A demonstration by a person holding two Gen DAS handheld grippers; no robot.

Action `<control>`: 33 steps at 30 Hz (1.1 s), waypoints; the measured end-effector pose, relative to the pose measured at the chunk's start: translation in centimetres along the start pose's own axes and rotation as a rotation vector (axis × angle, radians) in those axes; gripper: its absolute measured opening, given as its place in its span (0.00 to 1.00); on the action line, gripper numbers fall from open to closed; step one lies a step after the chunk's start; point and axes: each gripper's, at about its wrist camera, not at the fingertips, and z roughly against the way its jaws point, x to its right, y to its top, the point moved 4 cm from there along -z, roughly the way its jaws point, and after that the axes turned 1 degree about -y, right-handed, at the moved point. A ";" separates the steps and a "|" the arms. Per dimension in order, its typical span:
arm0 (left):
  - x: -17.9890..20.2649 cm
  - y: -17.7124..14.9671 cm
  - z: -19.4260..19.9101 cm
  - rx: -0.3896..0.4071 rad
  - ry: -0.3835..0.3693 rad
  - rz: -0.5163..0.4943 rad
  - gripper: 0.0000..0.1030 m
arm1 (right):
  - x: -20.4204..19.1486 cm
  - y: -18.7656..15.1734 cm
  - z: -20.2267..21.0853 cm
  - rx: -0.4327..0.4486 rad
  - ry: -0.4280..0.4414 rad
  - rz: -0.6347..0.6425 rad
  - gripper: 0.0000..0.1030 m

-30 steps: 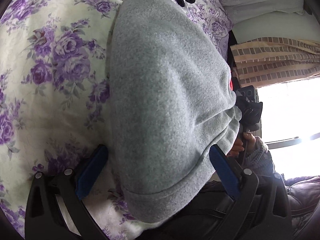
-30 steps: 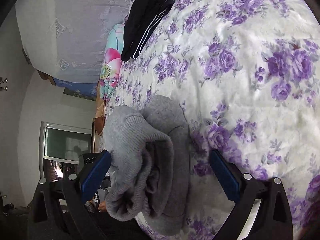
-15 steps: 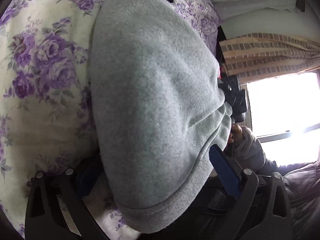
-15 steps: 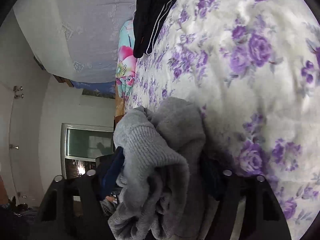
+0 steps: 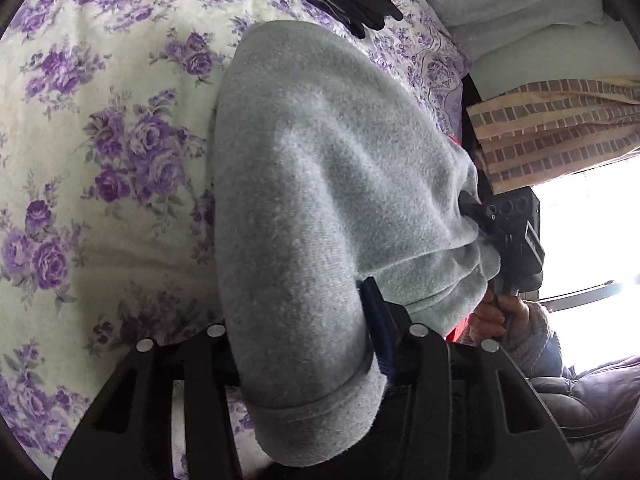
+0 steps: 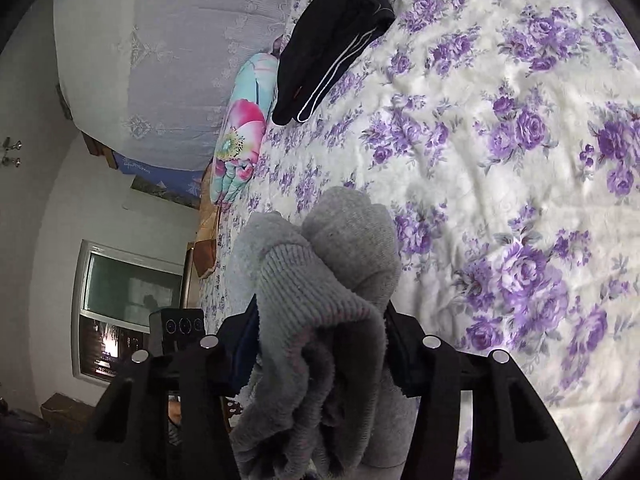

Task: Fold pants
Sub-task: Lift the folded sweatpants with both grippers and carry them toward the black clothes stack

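Grey fleece pants (image 5: 320, 184) lie bunched on a bed with a white sheet printed with purple flowers (image 5: 100, 140). My left gripper (image 5: 300, 344) is shut on the hemmed end of the pants; the cloth bulges between the jaws and hides the left pad. My right gripper (image 6: 320, 328) is shut on the ribbed end of the same grey pants (image 6: 320, 264), whose folds hang down over the jaws. The right gripper also shows in the left wrist view (image 5: 504, 232), at the far side of the pants.
A black garment with white stripes (image 6: 332, 40) lies further up the flowered sheet (image 6: 520, 160), next to a bright floral pillow (image 6: 240, 132). A patterned curtain (image 5: 560, 128) and a bright window (image 5: 592, 232) are at the right in the left wrist view. A person's dark jacket (image 5: 580, 400) is close.
Both grippers have closed on the grey pants; one second ago both stood open around the cloth. The pants are now gathered tighter between the jaws.
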 end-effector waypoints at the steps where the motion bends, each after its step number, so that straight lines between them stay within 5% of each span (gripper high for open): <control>1: 0.3 0.1 0.2 0.000 0.018 -0.015 0.42 | -0.4 0.0 0.1 -0.002 -0.009 0.018 0.53; 11: 3.4 1.8 1.8 -0.049 0.159 -0.082 0.42 | -4.0 1.0 1.9 -0.007 -0.039 0.127 0.52; 18: 7.0 4.3 6.7 0.108 0.091 -0.119 0.38 | -9.0 3.5 4.6 0.026 0.043 0.233 0.52; 23: 5.6 7.6 4.1 0.115 0.098 -0.077 0.37 | -5.9 6.3 2.8 0.025 0.047 0.155 0.52; 27: 5.9 12.6 2.2 0.137 0.100 -0.062 0.37 | -5.8 10.2 1.2 0.013 0.018 0.190 0.52; 33: 10.2 25.7 4.5 0.271 0.126 -0.182 0.36 | -11.7 22.9 1.5 0.084 0.058 0.349 0.52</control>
